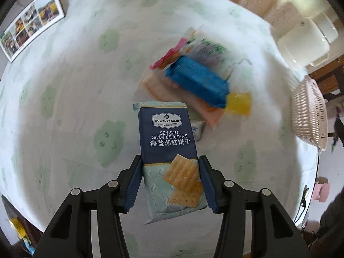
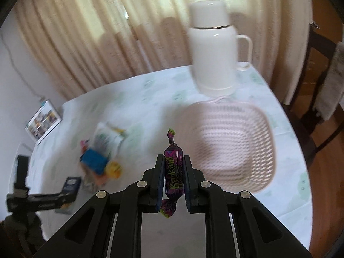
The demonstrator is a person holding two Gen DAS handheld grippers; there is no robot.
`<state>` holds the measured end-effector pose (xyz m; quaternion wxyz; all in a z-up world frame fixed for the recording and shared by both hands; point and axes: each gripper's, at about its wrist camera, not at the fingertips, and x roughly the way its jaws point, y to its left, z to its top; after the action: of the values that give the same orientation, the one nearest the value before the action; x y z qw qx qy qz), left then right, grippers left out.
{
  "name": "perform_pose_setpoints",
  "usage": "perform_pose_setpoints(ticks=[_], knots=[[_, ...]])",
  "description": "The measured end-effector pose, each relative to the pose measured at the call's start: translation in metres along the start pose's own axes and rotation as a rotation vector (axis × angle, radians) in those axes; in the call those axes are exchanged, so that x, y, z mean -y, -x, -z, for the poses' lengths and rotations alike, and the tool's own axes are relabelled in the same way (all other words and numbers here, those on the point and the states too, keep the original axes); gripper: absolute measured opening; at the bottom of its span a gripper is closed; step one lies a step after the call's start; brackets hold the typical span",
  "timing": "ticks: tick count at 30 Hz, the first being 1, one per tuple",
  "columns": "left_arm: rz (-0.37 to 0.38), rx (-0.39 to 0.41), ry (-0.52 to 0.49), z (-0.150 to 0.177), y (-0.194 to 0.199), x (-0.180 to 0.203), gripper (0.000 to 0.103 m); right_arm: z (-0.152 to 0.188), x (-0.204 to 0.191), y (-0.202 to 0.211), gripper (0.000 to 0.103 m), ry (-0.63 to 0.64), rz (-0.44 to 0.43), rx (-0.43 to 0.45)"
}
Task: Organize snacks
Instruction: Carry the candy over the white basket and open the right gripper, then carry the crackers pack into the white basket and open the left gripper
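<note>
My left gripper is shut on a navy pack of sea salt soda crackers and holds it above the table, near side of the snack pile. The blurred pile has a blue pack, pink and orange wrappers and a yellow piece. My right gripper is shut on a purple wrapped candy, held above the table just left of the pink mesh basket. The basket looks bare inside. In the right wrist view the pile lies to the left, and the left gripper with the cracker pack shows at lower left.
A white thermos jug stands behind the basket. A photo calendar stands at the table's far left edge. The basket sits at the right edge in the left wrist view. Curtains hang behind; a dark wooden chair is at the right.
</note>
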<state>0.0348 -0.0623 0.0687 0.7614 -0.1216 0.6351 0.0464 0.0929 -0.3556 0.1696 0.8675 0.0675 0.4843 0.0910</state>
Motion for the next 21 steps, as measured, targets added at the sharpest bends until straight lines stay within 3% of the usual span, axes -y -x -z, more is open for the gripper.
perform_pose_setpoints(ticks=[5, 7, 9, 13, 21], knots=[[0.022, 0.018, -0.022, -0.006, 0.013, 0.005, 0.048, -0.012, 0.028, -0.011, 0.02, -0.049, 0.068, 0.024], [0.03, 0.026, -0.028, -0.008, 0.017, 0.007, 0.048, -0.014, 0.038, -0.014, 0.031, -0.072, 0.085, 0.025], [0.043, 0.032, -0.033, -0.011, 0.019, 0.014, 0.048, -0.013, 0.046, -0.013, 0.061, -0.099, 0.091, 0.028], [0.068, 0.043, -0.056, -0.017, 0.028, 0.028, 0.048, -0.007, 0.058, -0.011, 0.064, -0.123, 0.081, 0.027], [0.141, 0.067, -0.176, -0.028, 0.039, 0.098, 0.048, 0.017, 0.078, -0.005, 0.064, -0.155, 0.068, -0.015]])
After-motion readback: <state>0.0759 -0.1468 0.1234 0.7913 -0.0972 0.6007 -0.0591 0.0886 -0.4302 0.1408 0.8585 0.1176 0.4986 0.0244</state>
